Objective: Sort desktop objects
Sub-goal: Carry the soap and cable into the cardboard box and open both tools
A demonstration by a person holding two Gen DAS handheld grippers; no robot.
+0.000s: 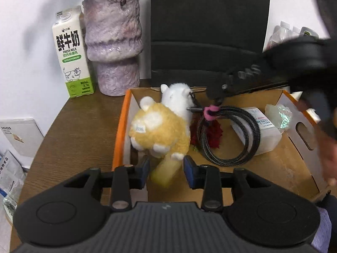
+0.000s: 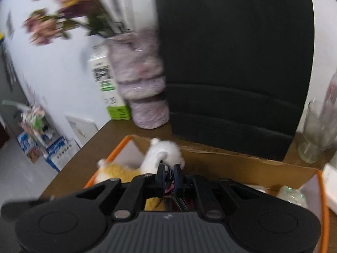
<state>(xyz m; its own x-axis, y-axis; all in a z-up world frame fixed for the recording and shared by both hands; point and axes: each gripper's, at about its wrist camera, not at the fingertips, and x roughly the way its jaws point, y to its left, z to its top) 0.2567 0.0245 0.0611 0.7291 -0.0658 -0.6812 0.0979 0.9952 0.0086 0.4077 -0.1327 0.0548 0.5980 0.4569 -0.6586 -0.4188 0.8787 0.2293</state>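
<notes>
Left tongs (image 1: 166, 169) nearest, jaws parted, straddling a yellow-green cylinder (image 1: 165, 171) at the toy's base; pads not seen pressing, so released rather than gripping. Just beyond, at 12 o'clock of the tongs: yellow plush toy (image 1: 160, 130) lying inside the cardboard box (image 1: 273, 168), white plush toy (image 1: 179, 99) tucked behind it. Risk: toy tipping against the orange box wall at 9 o'clock if nudged by a parted jaw.

Right tongs (image 2: 170, 174) clenched on the coiled braided cable (image 1: 229, 135), near its pink tie (image 1: 210, 112); coil hanging into the box at 2 o'clock of the left tongs, lower loop resting on the box floor. Risk: dangling loops snagging the white toy or the red flower (image 1: 214, 135) underneath, dragging either along. Thin pinch near the tie, could slip.

Farther back on the worktop (image 1: 80, 126): milk carton (image 1: 71, 54) at 10 o'clock, purple vase (image 1: 113, 42) at 11, black panel (image 1: 210, 25) at 12.
</notes>
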